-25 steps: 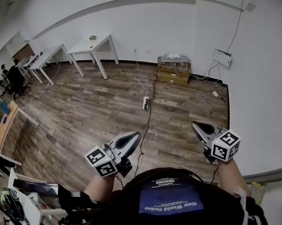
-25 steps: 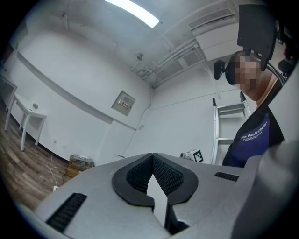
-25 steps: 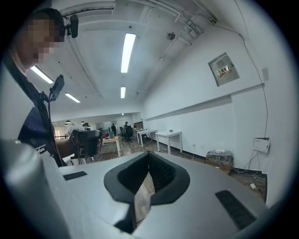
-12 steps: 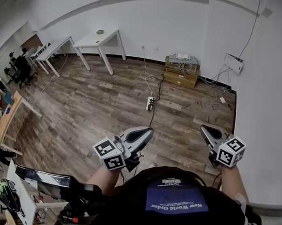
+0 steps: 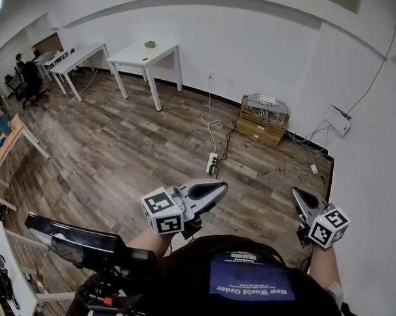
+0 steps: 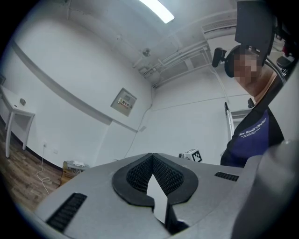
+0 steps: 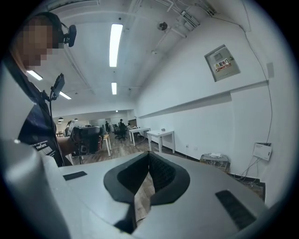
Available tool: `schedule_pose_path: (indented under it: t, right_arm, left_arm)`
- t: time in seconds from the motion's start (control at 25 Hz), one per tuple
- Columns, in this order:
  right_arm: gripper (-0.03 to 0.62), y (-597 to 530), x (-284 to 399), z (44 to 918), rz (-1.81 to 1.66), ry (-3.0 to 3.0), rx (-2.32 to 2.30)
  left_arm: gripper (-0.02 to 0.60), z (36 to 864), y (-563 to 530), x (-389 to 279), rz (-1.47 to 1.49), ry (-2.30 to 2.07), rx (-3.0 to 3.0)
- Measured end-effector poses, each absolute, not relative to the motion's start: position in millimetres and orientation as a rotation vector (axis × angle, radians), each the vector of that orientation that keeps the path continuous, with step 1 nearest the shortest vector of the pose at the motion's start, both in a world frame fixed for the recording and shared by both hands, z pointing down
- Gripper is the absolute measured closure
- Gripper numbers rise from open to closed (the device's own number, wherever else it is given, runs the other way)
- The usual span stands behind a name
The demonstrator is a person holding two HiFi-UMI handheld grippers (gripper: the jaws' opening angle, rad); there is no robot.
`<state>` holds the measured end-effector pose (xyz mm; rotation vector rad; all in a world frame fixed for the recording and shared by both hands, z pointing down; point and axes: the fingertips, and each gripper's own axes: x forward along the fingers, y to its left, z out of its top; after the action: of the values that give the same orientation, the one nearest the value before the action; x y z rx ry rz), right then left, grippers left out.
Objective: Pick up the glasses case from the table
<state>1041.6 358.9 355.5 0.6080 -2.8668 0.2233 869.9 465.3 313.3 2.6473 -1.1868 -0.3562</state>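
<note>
Wood floor (image 5: 113,144) is filling most of what you're looking down at, and honestly the glasses case isn't showing in any of the three views right now. Closest candidate is the small round thing (image 5: 150,44) sitting on the far white worktop (image 5: 134,55) by the wall (image 5: 255,52), but it's way too small to call. A cluttered white worktop (image 5: 21,297) is also poking in at the bottom left corner, mostly cut off. Further out, a power strip (image 5: 213,163) with its cable (image 5: 211,118) is lying on the floor, and a stack of boxes (image 5: 261,117) is sitting against the wall.

So my guess is you're in the find-it stage, not the grab stage. Get the case properly into the head view first and pick one gripper for it. Start opening those jaws before you're reaching in, since both pairs are closed. Watching that cable underfoot is probably smart too.

Pose-wise: your left gripper (image 5: 215,186) is sticking out in front of you, roughly level, jaws pressed together with nothing in them. Your right gripper (image 5: 297,193) is riding well apart from it on the other side, tipping slightly down, jaws also together and empty. Both are pointing out toward the far wall.
</note>
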Motion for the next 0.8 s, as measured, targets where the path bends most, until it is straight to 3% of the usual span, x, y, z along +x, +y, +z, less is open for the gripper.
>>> schedule_pose_path:
  t: [0.36, 0.8]
  right_arm:
    - [0.592, 292.8, 880.4, 353.0, 0.204, -2.867, 0.533]
    - [0.592, 179.5, 748.8, 376.6, 0.22, -2.871, 0.242]
  left_arm:
    - [0.578, 313.4, 410.4, 708.3, -0.362, -1.268, 2.628]
    - [0.578, 343.0, 336.9, 592.1, -0.385, -1.542, 2.418]
